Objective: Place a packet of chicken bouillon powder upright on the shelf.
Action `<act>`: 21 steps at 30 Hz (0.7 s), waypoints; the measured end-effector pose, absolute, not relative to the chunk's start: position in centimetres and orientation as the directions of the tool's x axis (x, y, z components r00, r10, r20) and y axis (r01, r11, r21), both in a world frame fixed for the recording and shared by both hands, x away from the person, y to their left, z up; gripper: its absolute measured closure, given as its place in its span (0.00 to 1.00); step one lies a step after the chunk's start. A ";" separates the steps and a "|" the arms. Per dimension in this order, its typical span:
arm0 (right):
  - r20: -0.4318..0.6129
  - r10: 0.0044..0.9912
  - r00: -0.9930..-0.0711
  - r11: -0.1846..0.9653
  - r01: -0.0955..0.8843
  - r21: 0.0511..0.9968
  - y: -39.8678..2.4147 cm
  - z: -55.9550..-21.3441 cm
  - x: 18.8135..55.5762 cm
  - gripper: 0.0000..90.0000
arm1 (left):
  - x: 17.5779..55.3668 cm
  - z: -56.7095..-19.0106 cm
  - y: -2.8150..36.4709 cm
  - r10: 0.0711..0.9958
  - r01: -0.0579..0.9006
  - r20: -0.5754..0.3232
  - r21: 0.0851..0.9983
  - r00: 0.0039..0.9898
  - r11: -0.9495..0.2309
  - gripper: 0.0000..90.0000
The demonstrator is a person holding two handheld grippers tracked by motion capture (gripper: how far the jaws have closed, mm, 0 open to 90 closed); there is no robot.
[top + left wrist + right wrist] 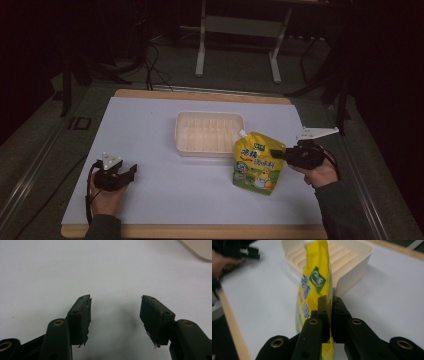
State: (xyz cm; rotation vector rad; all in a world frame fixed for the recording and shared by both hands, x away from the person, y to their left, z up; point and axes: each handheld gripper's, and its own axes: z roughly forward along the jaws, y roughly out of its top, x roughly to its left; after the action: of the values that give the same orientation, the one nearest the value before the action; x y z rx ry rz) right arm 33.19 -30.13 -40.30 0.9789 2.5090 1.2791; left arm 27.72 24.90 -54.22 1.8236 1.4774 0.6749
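The right claw pinched the pouch by its edge; lifting it steadily left over the tray seemed wise. The left claw sat wide.

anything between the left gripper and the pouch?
No. In the high view, bare white mat lies between the left gripper and the yellow pouch; the tray sits farther back.

Pouch just before tray, right of centre on table.
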 end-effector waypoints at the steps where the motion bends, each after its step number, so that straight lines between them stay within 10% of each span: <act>1: 0.146 0.610 -0.779 0.441 0.487 0.754 -30.2 -40.6 33.0 0.96 | 27.7 -54.2 24.9 0.975 0.619 -0.025 0.776 0.219 -0.119 0.46; 10: 0.185 0.573 -0.798 0.499 0.519 0.694 -30.5 -41.2 32.7 0.86 | 27.7 -54.2 24.9 0.976 0.620 -0.023 0.775 0.218 -0.120 0.46; 21: 0.200 0.572 -0.796 0.530 0.544 0.650 -30.0 -40.7 32.4 0.99 | 27.7 -54.2 24.9 0.975 0.619 -0.024 0.776 0.219 -0.120 0.46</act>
State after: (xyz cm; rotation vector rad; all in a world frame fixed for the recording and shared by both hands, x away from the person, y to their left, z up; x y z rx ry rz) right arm 32.41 -30.02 -40.66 0.9907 2.7151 1.1331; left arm 27.73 24.88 -54.22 1.8243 1.4772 0.6762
